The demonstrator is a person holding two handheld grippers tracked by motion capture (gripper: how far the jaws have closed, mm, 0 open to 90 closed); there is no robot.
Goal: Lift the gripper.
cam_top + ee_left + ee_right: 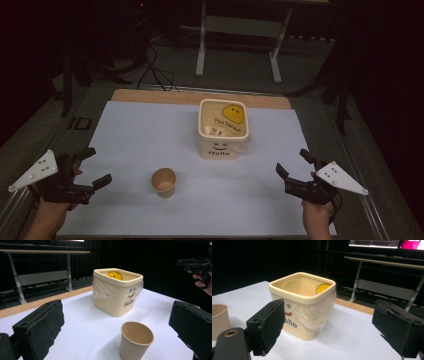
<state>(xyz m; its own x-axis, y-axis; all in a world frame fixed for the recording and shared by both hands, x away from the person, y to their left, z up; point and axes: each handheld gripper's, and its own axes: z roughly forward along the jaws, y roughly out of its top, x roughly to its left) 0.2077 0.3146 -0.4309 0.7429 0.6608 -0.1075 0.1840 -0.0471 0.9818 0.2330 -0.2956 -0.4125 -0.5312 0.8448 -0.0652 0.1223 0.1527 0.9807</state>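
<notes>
Two open grippers wait on either side of a paper cup and a cream bin.

On the white table (130,135), the paper cup (164,182) stands upright at about 7 o'clock from the cream bin (223,129), near it but apart. The left gripper (93,167) hovers at the cup's 9 o'clock, jaws spread wide with nothing between them. The right gripper (294,163) sits at the cup's 3 o'clock, well apart, jaws likewise spread and empty.
</notes>
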